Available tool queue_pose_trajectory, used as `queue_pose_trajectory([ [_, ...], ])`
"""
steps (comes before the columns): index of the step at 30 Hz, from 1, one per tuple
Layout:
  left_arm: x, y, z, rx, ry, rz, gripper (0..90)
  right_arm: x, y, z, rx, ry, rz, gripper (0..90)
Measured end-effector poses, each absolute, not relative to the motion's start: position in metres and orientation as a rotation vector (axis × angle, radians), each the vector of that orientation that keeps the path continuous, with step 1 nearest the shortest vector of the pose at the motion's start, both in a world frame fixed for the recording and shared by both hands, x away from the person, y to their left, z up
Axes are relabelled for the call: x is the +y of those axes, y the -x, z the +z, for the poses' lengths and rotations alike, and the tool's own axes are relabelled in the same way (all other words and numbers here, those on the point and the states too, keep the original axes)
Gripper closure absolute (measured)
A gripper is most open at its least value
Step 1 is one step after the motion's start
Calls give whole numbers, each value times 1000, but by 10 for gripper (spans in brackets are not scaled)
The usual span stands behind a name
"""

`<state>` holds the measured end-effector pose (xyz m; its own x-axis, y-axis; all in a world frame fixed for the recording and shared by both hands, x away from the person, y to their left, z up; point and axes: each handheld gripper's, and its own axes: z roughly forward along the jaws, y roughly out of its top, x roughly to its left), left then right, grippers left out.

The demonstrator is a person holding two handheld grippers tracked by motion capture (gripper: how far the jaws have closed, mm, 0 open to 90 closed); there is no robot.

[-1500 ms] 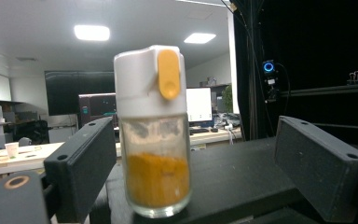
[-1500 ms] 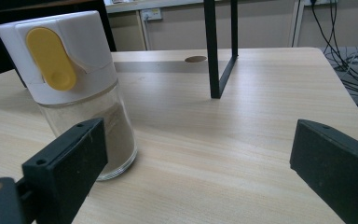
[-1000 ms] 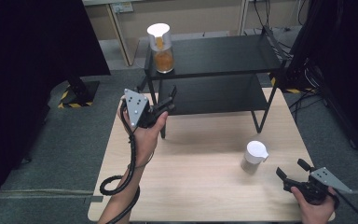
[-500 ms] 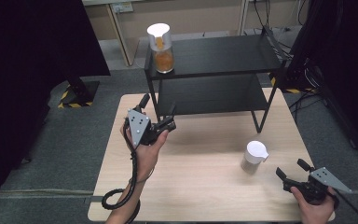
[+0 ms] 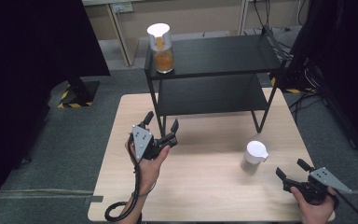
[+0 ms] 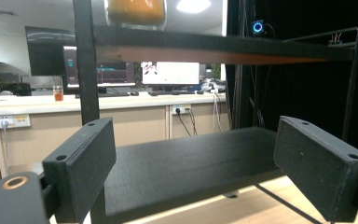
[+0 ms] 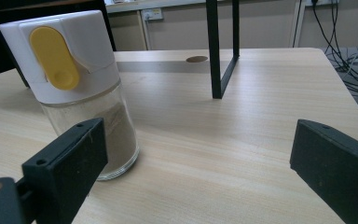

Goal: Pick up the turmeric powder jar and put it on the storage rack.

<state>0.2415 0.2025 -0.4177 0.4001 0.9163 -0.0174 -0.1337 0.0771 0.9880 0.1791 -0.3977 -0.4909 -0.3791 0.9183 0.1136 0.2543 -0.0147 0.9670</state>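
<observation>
— Scanning from the left: left hand-held gripper raised over the tabletop, jaws spread and empty, aimed at the black shelf rack. Holding nothing. Orange-filled jar up on the rack's top shelf at its left end, well apart from those jaws.

— And toward the right?

— White-capped shaker jar upright on the tabletop, long axis vertical, in front of the rack's right leg. Then the right hand-held gripper near the right front corner, jaws likewise spread wide, empty.

— Which way from that gripper to the shaker?

— Ahead and to its left. Seen along the right gripper's jaws: shaker just beyond the left jaw, off the centre line, yellow flip tab facing the camera. Not yet between the jaws.

— Nearer hand?

— Right one, clearly; left well apart. Probably needs a shift leftward before closing around the glass body below the cap.
</observation>
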Motion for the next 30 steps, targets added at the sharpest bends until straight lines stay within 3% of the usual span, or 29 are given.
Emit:
queue_pose_trajectory([
  [30, 210, -227, -488, 978, -1375, 799, 97, -397, -179, -491, 1671, -1223, 1431, 43],
])
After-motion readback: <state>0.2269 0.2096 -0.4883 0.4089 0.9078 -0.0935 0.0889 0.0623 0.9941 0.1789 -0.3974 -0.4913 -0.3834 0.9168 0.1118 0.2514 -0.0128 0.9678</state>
